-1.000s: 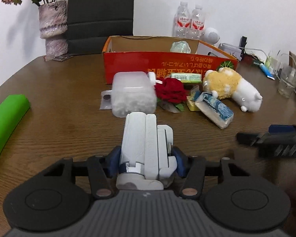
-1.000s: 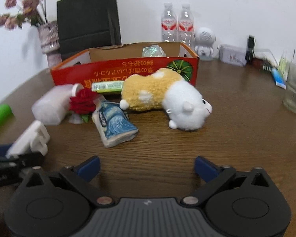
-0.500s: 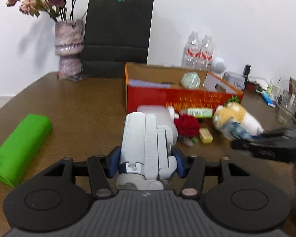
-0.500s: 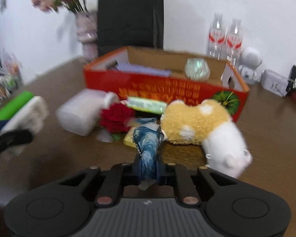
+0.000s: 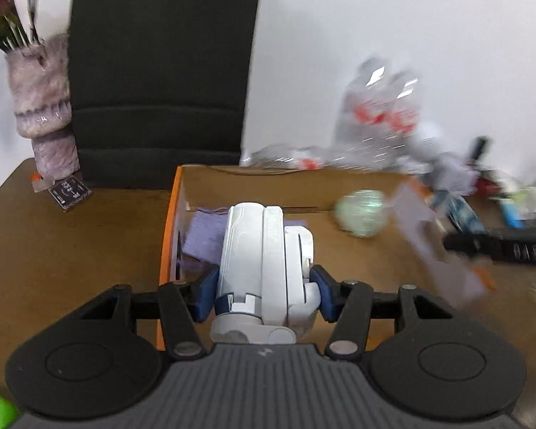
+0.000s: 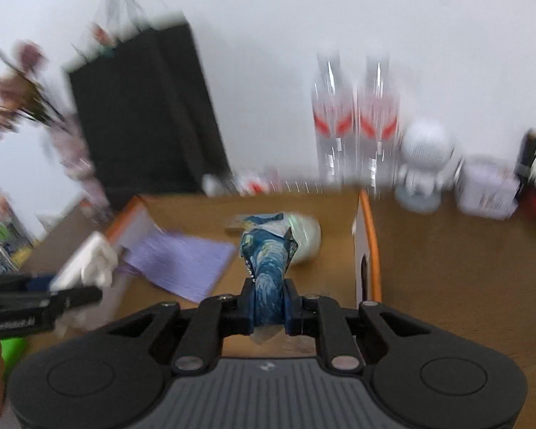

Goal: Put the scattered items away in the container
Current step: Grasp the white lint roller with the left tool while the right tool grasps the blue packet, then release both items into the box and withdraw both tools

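Note:
My left gripper (image 5: 264, 286) is shut on a white folded plastic stand (image 5: 264, 257) and holds it over the left end of the open cardboard box (image 5: 168, 236). My right gripper (image 6: 268, 307) is shut on a blue painted-print tissue pack (image 6: 268, 261) and holds it over the box's right part (image 6: 366, 236). Inside the box lie a purple cloth (image 6: 182, 257) and a pale green ball (image 5: 361, 212). The right gripper (image 5: 500, 245) shows blurred at the right of the left wrist view. The left gripper with the stand (image 6: 39, 300) shows at the left of the right wrist view.
A black paper bag (image 5: 160, 71) and a vase of dried flowers (image 5: 43, 114) stand behind the box on the left. Two water bottles (image 6: 357, 121), a small white robot figure (image 6: 423, 164) and a white device (image 6: 486, 189) stand at the back right. Both views are motion-blurred.
Both grippers have moved forward and up from the table to above the box, each carrying its item. The right gripper closed on the tissue pack within the last second.

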The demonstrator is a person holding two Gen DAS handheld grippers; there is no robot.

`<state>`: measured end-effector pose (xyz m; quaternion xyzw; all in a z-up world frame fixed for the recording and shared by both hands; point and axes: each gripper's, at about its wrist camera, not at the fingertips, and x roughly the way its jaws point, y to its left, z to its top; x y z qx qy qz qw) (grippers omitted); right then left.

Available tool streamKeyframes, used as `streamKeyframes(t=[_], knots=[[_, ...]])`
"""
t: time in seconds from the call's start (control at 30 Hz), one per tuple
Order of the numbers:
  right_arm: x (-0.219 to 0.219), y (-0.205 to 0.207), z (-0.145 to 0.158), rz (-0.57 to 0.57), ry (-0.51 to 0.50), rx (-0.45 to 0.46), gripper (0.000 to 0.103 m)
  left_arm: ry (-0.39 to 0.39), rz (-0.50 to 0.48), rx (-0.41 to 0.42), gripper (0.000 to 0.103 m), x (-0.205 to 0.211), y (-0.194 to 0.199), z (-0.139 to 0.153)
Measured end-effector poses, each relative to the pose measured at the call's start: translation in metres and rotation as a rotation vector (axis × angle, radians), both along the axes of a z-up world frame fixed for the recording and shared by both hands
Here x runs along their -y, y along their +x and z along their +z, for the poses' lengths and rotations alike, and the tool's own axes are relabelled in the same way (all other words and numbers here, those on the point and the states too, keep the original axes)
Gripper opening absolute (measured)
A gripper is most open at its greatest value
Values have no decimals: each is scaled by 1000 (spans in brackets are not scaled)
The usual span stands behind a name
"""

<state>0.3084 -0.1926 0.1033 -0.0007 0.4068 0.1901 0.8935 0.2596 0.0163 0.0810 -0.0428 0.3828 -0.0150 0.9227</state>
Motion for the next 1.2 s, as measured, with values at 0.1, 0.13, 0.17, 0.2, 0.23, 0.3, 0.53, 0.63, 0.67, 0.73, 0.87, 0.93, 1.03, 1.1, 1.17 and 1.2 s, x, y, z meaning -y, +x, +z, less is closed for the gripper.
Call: streamKeyframes(t=[0.1,0.13,0.17,0.2,0.23,0.3,0.53,0.63,0.67,0.73,0.87,0.93,1.03,1.1,1.17,1.2], knots=[[-19,28,-31,-48,-102,-102,14,46,46,-88,55,-2,28,-31],[-22,30,-40,-54,-123,-127,14,80,48,-79,55,-1,30,-36],[-23,31,-48,-63,-130,-150,15,120,48,-60,56,1,29,-38],[-24,33,-55,-72,-132,-170,15,144,48,-55,56,3,29,-40],[-24,34,-59,-76,-132,-179,13,154,40,-57,56,4,29,-41],[-27,33,-64,-92,-131,-190,19,139,16,-64,60,5,29,-40],[-27,-8,-29,-145,-42,-97,77,114,7,30,87,-3,2,-5],[-19,-31,-10,-144,-27,-39,84,150,9,61,99,-8,-19,20],[-16,-37,-3,-149,-30,-28,85,156,31,64,102,-11,-25,27],[-11,-51,9,-173,-34,4,85,137,80,68,103,-19,-41,38],[0,-105,21,-166,26,113,91,81,87,161,103,-27,-99,47],[3,-139,17,-141,61,169,98,95,95,224,103,-26,-132,41],[12,-192,1,-109,116,228,101,134,123,270,103,-20,-182,22],[16,-225,-12,-88,135,257,103,146,120,274,103,-15,-211,5],[14,-251,-28,-64,105,287,103,143,123,251,103,-10,-235,-14],[12,-260,-37,-52,73,289,103,134,128,227,103,-9,-244,-24]])
